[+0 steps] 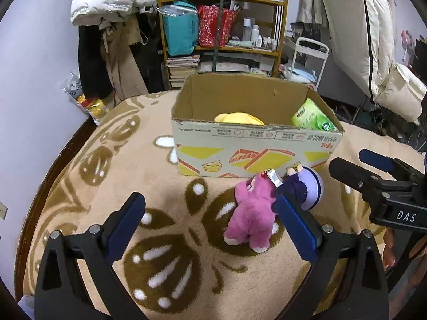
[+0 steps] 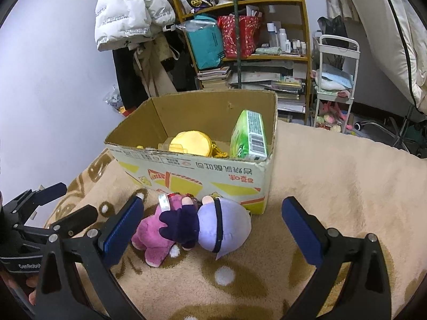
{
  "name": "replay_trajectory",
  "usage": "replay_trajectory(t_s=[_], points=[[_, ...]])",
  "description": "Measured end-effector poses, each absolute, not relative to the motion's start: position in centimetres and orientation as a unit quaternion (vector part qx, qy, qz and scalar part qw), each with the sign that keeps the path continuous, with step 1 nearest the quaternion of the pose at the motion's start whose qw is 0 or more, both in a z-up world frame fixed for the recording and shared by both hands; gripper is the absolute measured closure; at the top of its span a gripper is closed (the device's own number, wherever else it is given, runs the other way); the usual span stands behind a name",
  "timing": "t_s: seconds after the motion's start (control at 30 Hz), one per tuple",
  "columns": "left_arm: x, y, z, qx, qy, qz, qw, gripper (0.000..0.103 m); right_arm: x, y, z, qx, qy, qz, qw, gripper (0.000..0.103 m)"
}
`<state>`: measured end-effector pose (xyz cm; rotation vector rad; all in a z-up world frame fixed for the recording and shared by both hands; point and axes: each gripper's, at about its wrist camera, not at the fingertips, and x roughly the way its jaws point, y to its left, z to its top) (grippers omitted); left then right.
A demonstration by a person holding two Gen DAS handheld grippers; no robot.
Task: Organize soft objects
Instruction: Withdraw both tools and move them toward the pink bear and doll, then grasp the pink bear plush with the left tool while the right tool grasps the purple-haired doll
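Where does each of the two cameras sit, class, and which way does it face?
Left wrist: sits on the left tongs, facing the cardboard box; pink plush near its right finger; right tongs and a hand show.
Right wrist: sits on the right tongs, facing the same box, purple doll between its fingers; left tongs show.
Shared: box, both toys, green pack, yellow pouch, patterned blanket.

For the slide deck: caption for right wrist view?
Open right gripper above lavender doll and pink plush before cardboard box.
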<state>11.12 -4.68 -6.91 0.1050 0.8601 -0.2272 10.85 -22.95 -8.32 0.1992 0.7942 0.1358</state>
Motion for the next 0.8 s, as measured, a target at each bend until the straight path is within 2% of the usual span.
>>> replay_trajectory(t_s=[0.8], points=[[13.6,-8.3,-13.3,0.098,0.489,-0.129,0.857,0.005,14.6,-24.5,-13.2,0.146,0.451,0.025,0.880,0.000]])
